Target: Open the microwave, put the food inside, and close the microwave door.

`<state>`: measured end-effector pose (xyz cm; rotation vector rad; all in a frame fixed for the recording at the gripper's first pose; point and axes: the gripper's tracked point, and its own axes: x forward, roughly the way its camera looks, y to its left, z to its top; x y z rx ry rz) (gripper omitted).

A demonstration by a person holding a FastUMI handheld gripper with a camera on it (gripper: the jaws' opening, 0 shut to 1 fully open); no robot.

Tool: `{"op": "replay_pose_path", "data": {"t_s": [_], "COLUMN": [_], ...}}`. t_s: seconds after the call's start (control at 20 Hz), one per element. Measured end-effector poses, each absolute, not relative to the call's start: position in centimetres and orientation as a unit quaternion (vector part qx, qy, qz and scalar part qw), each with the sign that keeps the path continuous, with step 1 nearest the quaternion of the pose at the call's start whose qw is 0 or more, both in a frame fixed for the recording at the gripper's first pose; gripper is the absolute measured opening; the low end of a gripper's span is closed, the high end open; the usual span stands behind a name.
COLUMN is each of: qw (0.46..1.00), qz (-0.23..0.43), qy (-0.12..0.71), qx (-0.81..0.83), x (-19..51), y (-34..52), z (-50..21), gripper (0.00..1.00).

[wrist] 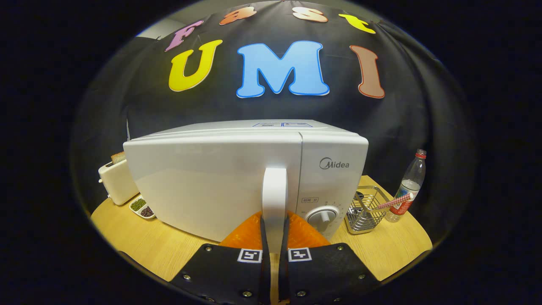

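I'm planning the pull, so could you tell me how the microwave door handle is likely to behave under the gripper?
The handle looks stiff, smooth plastic, so the gripper, shut on it, might slip. The microwave looks bulky, probably staying put on the table.

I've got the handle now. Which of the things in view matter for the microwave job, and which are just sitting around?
For the job:
microwave, door shut
door handle, between the fingers
gripper, shut on the door handle

Lying about:
toaster with a bread slice, left of the microwave
divided dish of beans
wire basket
plastic bottle, right of the basket
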<state>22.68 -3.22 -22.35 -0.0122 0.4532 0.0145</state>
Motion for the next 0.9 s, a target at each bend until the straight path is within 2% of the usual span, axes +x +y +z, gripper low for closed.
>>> {"op": "replay_pose_path", "data": {"t_s": [0.2,0.3,0.55,0.7,0.9], "qw": [0.975,0.976,0.974,0.972,0.97], "qz": [0.013,0.01,-0.001,0.008,0.016], "qy": [0.221,0.213,0.226,0.235,0.24], "qx": [-0.03,-0.05,-0.026,-0.012,-0.026], "x": [20.8,18.7,15.4,12.7,9.2], "y": [-2.6,-2.1,-0.7,0.9,3.4], "z": [-22.1,-22.0,-21.6,-21.4,-21.0], "gripper": [0.08,0.05,0.05,0.15,0.19]}}
